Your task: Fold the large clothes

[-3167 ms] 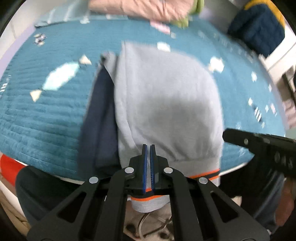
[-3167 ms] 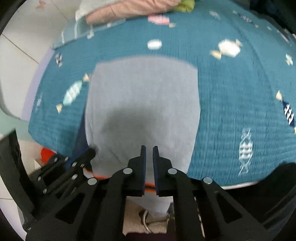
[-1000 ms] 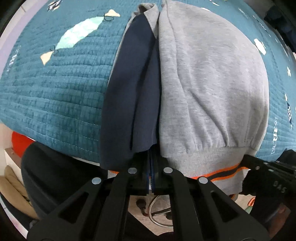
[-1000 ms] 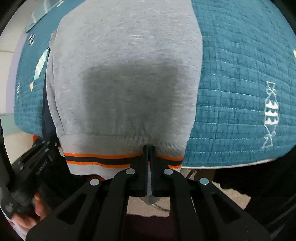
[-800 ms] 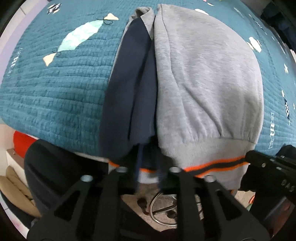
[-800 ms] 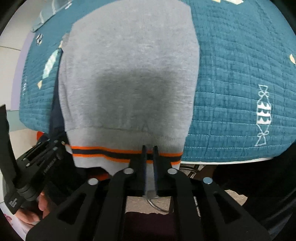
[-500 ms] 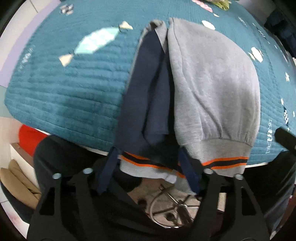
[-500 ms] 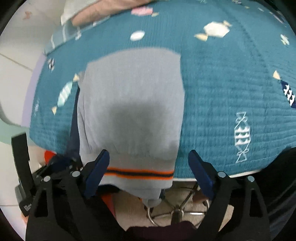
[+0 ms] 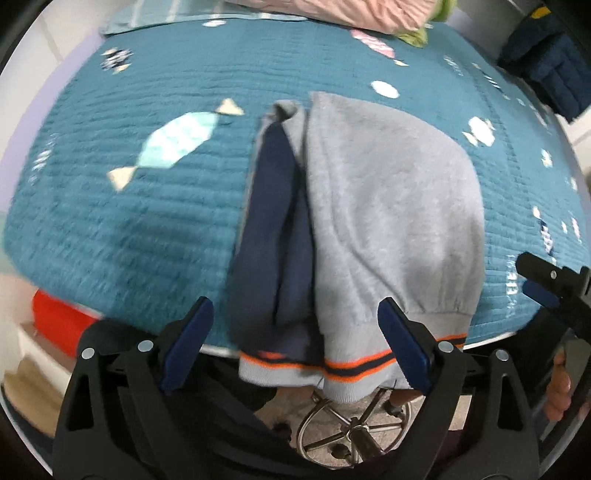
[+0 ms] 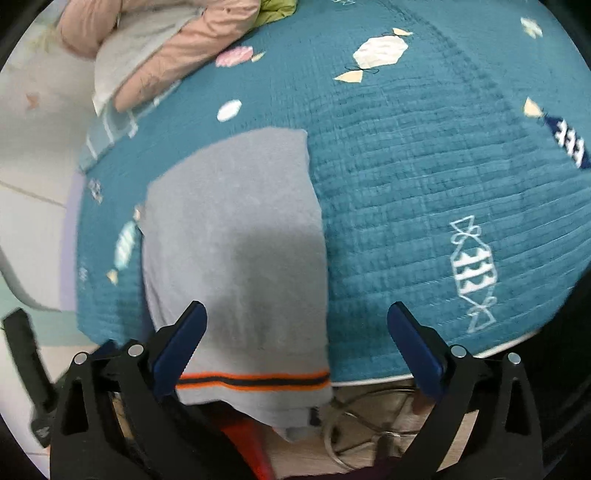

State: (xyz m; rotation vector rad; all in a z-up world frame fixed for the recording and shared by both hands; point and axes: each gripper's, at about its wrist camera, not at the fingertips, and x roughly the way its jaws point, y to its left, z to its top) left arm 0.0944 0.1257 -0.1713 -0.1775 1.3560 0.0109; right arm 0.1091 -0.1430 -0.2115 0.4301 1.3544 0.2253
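Note:
A folded grey sweatshirt (image 9: 391, 221) with a navy part (image 9: 273, 229) along its left side lies on the teal quilted bed (image 9: 129, 229). Its orange-and-navy striped hem (image 9: 351, 365) hangs over the near bed edge. My left gripper (image 9: 295, 343) is open and empty, jaws wide apart just in front of the hem. My right gripper (image 10: 295, 347) is open and empty over the same hem (image 10: 255, 380), with the grey sweatshirt (image 10: 236, 251) ahead of it. The right gripper also shows at the right edge of the left wrist view (image 9: 554, 291).
A pink garment (image 10: 162, 40) and a green item (image 10: 277, 7) lie at the far side of the bed. A dark blue garment (image 9: 546, 62) sits at the far right. A chair base (image 9: 351, 432) and a red object (image 9: 59, 321) are below the bed edge.
Both grippers were shut on the sweatshirt's hem a second ago. They have opened wide, let it go and pulled back and up. The hem now hangs free over the bed edge.

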